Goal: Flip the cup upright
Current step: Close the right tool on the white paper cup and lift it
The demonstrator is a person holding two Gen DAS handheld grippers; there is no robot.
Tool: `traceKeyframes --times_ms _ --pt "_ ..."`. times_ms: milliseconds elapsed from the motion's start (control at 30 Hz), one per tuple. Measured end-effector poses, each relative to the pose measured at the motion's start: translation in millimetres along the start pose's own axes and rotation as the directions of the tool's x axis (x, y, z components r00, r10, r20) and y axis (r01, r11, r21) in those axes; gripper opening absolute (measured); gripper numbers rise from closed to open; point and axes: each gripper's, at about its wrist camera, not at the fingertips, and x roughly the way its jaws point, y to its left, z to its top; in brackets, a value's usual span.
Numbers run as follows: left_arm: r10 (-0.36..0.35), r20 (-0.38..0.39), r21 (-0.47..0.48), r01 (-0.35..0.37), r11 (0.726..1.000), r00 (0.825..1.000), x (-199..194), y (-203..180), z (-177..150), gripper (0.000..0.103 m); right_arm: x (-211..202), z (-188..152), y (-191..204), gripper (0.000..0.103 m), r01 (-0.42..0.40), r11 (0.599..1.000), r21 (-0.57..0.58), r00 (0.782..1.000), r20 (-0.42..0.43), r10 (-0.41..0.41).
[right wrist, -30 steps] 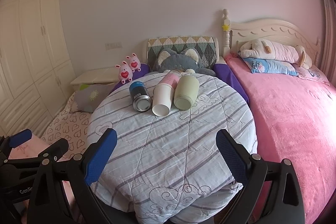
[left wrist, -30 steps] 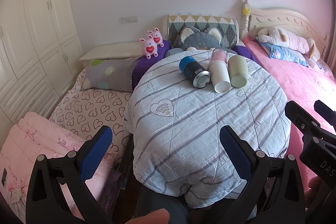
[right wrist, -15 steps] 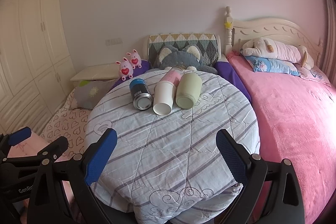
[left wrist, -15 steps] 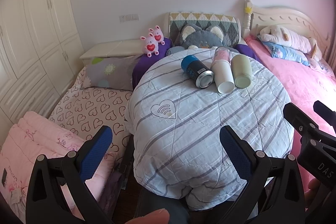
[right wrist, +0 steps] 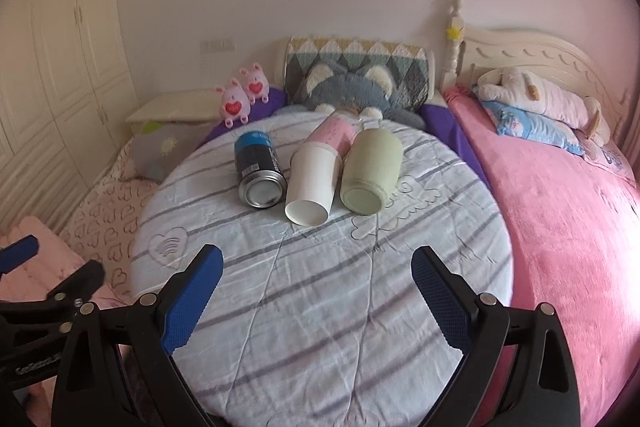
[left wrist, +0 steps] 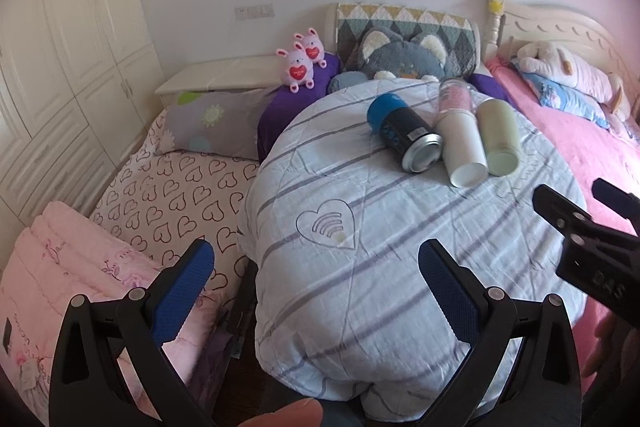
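White and made of paper, the cup (right wrist: 310,185) lies on its side near the far edge of the round quilted surface (right wrist: 320,307), between a can (right wrist: 258,173) and a green tumbler (right wrist: 370,173), so both grippers, left gripper (left wrist: 316,291) and right gripper (right wrist: 316,291), wait near the near edge with fingers spread, empty, for the approach.

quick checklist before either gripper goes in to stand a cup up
1. Left gripper open and empty: ok.
2. Right gripper open and empty: ok.
3. White cup on its side, bottom facing the cameras: ok, needs flipping.
4. Room around the white cup: not ok, green cup and black can lie close on either side; contact cannot tell.
5. Pink cup behind the white cup, nested or only touching: cannot tell.
6. Path over the striped quilt to the cups: ok.
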Motion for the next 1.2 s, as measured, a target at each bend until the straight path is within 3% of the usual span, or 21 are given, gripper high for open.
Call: traceKeyframes --times_ms 300,633,767,1033,1067,1100,1200 --pt "0.023 -0.048 0.002 -0.023 1.0 0.999 54 6 22 0.103 92 24 6 0.096 -0.015 1.0 -0.011 0.994 -0.107 0.014" --pt "0.018 -0.113 0.007 -0.017 1.0 0.993 100 9 29 0.103 138 35 1 0.095 -0.034 0.999 0.03 0.986 -0.16 0.038" --pt "0.009 -0.125 0.006 -0.008 1.0 0.992 108 10 28 0.103 151 35 0 0.079 -0.034 0.998 0.051 0.982 -0.182 0.043" --pt "-0.003 -0.152 0.002 0.004 1.0 0.988 118 12 23 0.103 170 35 2 0.076 -0.008 0.998 0.06 0.976 -0.216 0.021" --pt "-0.004 -0.153 0.001 0.005 1.0 0.988 118 13 23 0.103 173 35 1 0.073 -0.004 0.998 0.061 0.975 -0.222 0.018" --pt "-0.005 -0.152 0.001 0.006 1.0 0.988 117 13 22 0.103 175 35 1 0.062 -0.004 0.998 0.066 0.974 -0.226 0.019" --pt "-0.005 -0.15 -0.001 0.005 1.0 0.989 116 14 22 0.103 173 33 0 0.059 -0.009 0.998 0.068 0.975 -0.222 0.024"
